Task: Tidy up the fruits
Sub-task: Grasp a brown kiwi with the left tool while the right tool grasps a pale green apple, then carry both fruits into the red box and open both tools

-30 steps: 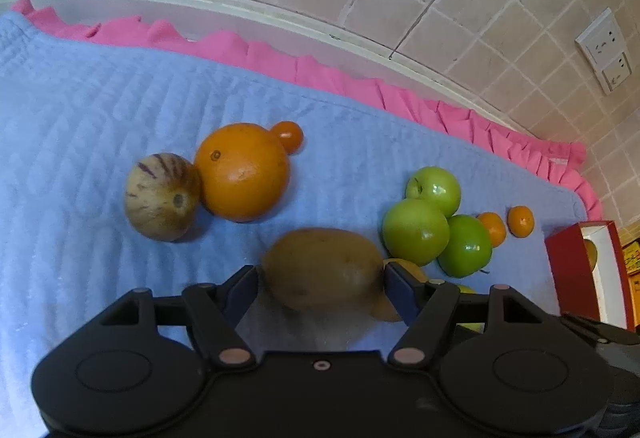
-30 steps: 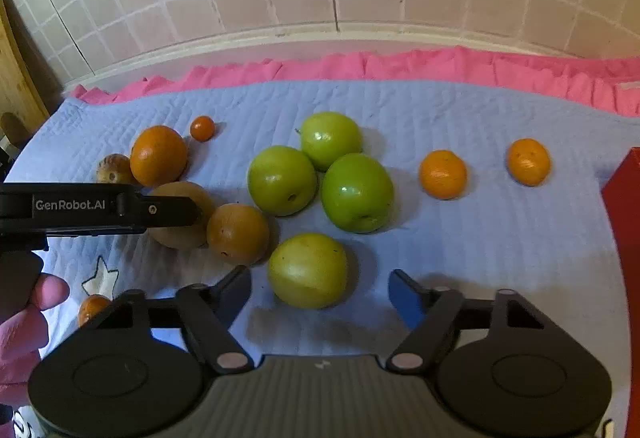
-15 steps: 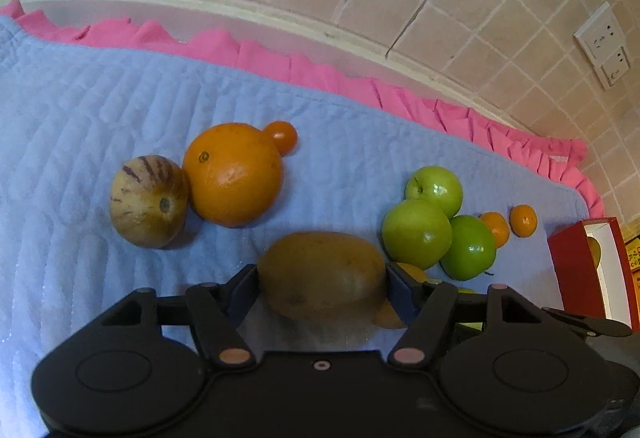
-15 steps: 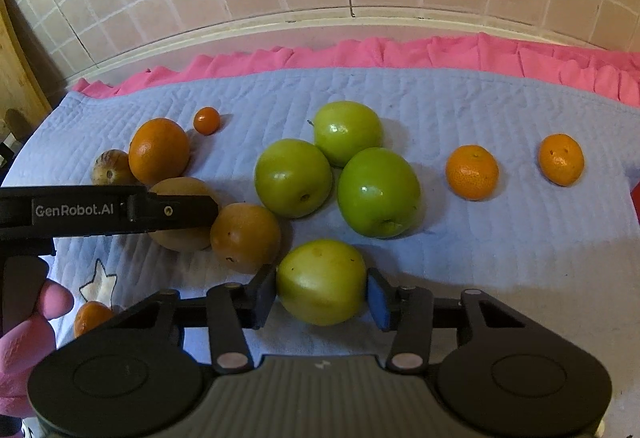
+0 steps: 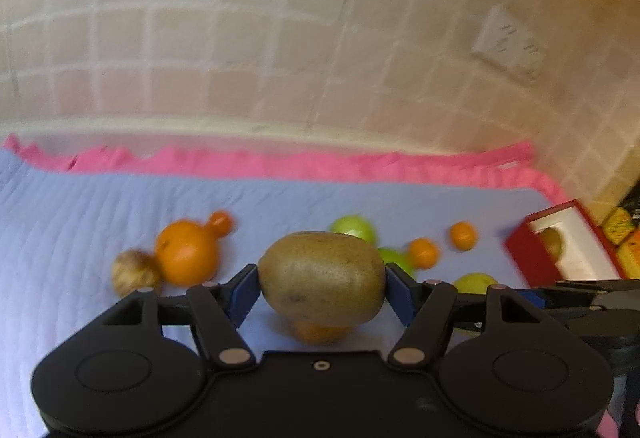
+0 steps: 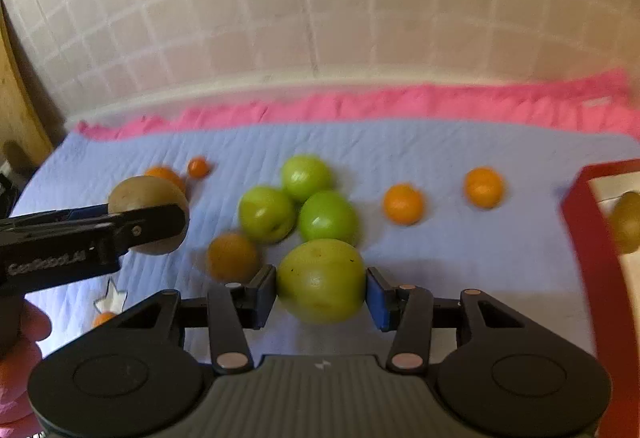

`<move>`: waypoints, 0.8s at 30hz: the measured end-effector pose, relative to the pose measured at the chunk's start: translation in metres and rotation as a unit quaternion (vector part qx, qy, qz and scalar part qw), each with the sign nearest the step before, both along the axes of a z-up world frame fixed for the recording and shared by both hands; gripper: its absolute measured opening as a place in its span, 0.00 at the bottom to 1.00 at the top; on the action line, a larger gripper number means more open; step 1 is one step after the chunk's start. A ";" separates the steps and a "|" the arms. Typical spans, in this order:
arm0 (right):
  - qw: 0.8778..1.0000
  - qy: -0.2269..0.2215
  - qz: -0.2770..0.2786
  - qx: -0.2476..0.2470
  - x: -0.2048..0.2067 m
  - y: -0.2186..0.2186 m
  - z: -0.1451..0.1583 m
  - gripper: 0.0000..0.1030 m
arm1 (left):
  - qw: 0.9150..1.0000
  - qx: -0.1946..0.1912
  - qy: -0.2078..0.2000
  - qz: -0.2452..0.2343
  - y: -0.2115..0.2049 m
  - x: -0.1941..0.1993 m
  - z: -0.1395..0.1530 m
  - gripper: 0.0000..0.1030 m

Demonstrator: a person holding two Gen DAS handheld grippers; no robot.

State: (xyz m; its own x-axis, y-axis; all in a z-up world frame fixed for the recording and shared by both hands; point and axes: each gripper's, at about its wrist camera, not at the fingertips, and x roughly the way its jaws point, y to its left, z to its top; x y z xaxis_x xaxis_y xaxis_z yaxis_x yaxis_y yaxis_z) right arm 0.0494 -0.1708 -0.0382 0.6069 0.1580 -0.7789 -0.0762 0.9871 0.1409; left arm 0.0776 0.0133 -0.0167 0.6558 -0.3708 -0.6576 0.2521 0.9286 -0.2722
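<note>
Though blurry, plain enough: left hand-held gripper (image 5: 322, 288) pinching a brown kiwi (image 5: 322, 278), up off the blue quilt (image 5: 80, 222); right hand-held gripper (image 6: 321, 288), just closed, pinching a yellow-green apple (image 6: 321, 280), near three green apples (image 6: 304, 197); red box (image 6: 592, 258) at right.

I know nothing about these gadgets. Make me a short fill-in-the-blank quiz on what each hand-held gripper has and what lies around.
1. The left hand-held gripper is shut on a brown ____.
2. The right hand-held gripper is shut on a yellow-green fruit of ____ colour.
3. The fruits lie on a ____ quilted cloth with a pink frill.
4. At the right stands an open ____ box.

Missing words: kiwi; yellow-green; blue; red
</note>
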 end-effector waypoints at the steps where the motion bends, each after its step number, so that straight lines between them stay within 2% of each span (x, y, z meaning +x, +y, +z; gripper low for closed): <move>1: 1.000 -0.007 -0.007 -0.005 -0.003 -0.005 0.006 0.48 | 1.000 -0.003 -0.005 -0.007 -0.004 -0.001 0.006 0.78; 5: 0.999 -0.029 -0.033 -0.011 -0.018 -0.028 0.026 0.48 | 0.999 -0.001 -0.029 -0.041 -0.027 -0.008 0.024 0.78; 9: 0.997 -0.043 -0.056 0.015 -0.029 -0.054 0.044 0.48 | 0.996 -0.006 -0.045 -0.075 -0.051 -0.012 0.035 0.78; 13: 0.995 -0.060 -0.077 -0.001 -0.038 -0.071 0.060 0.48 | 0.993 -0.005 -0.059 -0.105 -0.077 -0.015 0.046 0.78; 17: 0.993 -0.066 -0.102 0.001 -0.048 -0.098 0.072 0.48 | 0.987 -0.005 -0.073 -0.142 -0.106 -0.014 0.053 0.78; 24: 0.983 -0.074 -0.168 -0.024 -0.074 -0.152 0.079 0.48 | 0.975 -0.002 -0.086 -0.206 -0.169 -0.012 0.058 0.78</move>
State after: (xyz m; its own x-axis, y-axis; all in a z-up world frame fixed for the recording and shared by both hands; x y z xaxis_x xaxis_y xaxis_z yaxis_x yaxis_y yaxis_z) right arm -0.0245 -0.3225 0.0408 0.7263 -0.1054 -0.6793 0.2385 0.9654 0.1051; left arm 0.0658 -0.1559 0.0418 0.5508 -0.6285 -0.5492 0.6455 0.7379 -0.1970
